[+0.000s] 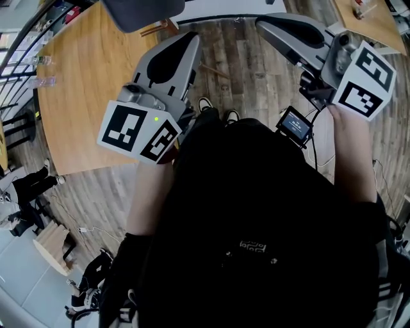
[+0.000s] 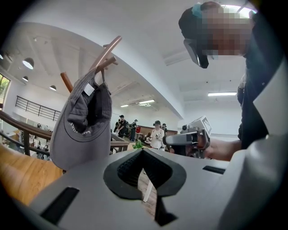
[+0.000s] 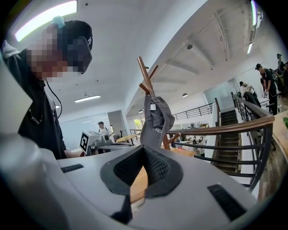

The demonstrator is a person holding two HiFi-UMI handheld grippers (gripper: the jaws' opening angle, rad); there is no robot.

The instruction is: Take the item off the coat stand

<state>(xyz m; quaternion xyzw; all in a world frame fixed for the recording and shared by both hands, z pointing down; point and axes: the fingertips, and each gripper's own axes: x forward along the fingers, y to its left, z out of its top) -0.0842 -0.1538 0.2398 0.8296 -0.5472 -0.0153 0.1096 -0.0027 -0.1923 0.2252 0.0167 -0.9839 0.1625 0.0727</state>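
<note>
A grey cap point(image 2: 78, 130) hangs from a peg of the wooden coat stand point(image 2: 105, 54), open side toward me. In the head view only the cap's lower part point(image 1: 141, 13) shows at the top edge. My left gripper point(image 2: 144, 155) is shut and empty, level, with the cap ahead and to its left, apart from it. My right gripper point(image 3: 144, 152) is also shut and empty; the cap point(image 3: 155, 121) and stand point(image 3: 146, 76) lie straight ahead beyond its tips. From above, the left gripper point(image 1: 182, 41) and right gripper point(image 1: 266, 22) both point toward the cap.
A round wooden table point(image 1: 83, 83) stands left of the stand. A wooden-topped railing point(image 3: 234, 128) and a staircase run along the right. Several people point(image 2: 156, 134) stand far back in the hall. My shoes point(image 1: 205, 104) rest on plank floor.
</note>
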